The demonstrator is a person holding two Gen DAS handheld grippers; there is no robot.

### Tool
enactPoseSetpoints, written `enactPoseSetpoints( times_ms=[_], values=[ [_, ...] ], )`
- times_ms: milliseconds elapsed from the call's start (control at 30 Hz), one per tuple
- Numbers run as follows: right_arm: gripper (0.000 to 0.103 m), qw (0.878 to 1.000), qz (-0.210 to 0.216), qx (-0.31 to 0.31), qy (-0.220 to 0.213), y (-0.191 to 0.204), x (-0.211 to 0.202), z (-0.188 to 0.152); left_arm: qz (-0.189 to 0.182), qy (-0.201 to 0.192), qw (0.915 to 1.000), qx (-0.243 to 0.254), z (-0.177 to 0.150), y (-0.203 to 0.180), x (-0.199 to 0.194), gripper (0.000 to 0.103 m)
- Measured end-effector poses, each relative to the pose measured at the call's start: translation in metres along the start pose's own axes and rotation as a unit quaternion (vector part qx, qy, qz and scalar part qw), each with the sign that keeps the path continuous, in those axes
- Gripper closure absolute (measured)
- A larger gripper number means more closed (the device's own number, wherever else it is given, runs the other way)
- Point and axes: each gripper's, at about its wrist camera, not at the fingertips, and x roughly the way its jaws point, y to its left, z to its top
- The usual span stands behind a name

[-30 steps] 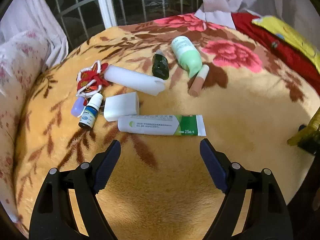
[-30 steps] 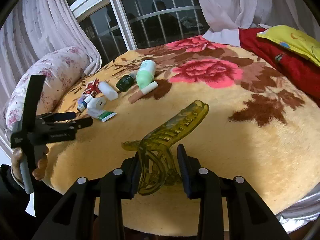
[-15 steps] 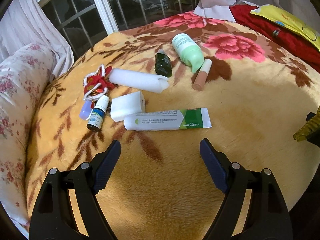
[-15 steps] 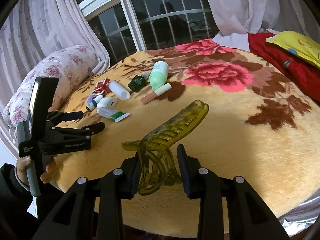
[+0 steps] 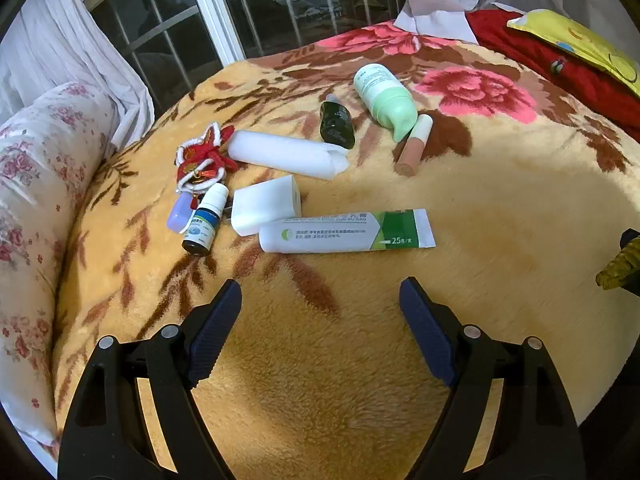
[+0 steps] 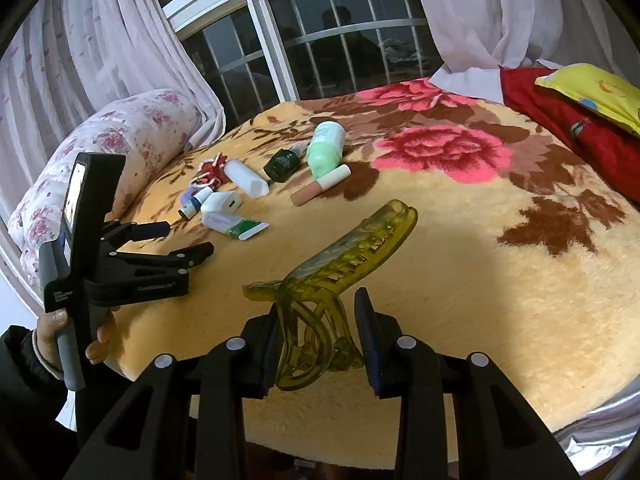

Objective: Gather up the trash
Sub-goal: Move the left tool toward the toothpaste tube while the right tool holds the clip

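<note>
Right wrist: right tool (image 6: 316,334) clamped on hair clip (image 6: 344,264); left tool (image 5: 320,312) open, empty. Tube (image 5: 344,232), bottles, rest uncollected on bed (image 5: 500,208). Early stage, I'd judge.

Yellow hair claw (image 5: 618,264) is cut off by the right edge in the left wrist view, only its tip shows; in the right wrist view its lower loops sit between the right gripper (image 6: 316,336) jaws, so pad contact on the right side can't be confirmed. Purple item (image 5: 179,216) is half hidden under the red ornament (image 5: 202,160) and dropper bottle (image 5: 205,220); can't tell what it is. Tube (image 5: 344,232) print is too small to read apart from "25". Dark green bottle (image 6: 283,164) label is unreadable. Person's hand (image 6: 76,336) is mostly hidden behind the left gripper's handle. Figures reflected in the window (image 6: 340,40) are dim, no detail. Yellow pillow (image 5: 580,44) is clipped by the frame edge.
</note>
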Motion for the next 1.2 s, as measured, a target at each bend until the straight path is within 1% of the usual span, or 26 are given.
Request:
enactPoseSetpoints(
  times_ms=[567, 800, 900, 1000, 1067, 1133, 1200],
  values=[
    [0.069, 1.000, 0.003, -0.001, 0.002, 0.002, 0.001, -0.003, 0.001, 0.000, 1.0000, -0.001, 0.000, 0.000, 0.001, 0.024],
    [0.069, 1.000, 0.003, 0.000, 0.004, 0.003, 0.002, -0.004, -0.008, -0.010, 0.9999, 0.010, 0.002, 0.002, 0.000, 0.024],
    [0.069, 1.000, 0.001, 0.005, 0.004, 0.004, -0.001, -0.003, -0.022, -0.009, 0.9994, 0.026, 0.005, 0.008, 0.004, 0.024],
    [0.069, 1.000, -0.003, 0.004, 0.000, 0.004, -0.006, -0.003, -0.042, 0.006, 0.9985, 0.036, 0.008, 0.018, 0.014, 0.024],
    [0.069, 1.000, -0.005, 0.005, 0.000, 0.003, -0.007, -0.003, -0.060, 0.017, 0.9977, 0.028, 0.011, 0.027, 0.022, 0.024],
    [0.069, 1.000, -0.008, 0.005, -0.002, 0.002, -0.009, -0.002, -0.083, 0.037, 0.9958, 0.012, 0.016, 0.035, 0.035, 0.024],
    [0.069, 1.000, -0.010, 0.006, -0.003, 0.000, -0.010, -0.002, -0.097, 0.056, 0.9937, 0.001, 0.021, 0.038, 0.047, 0.024]
  ],
)
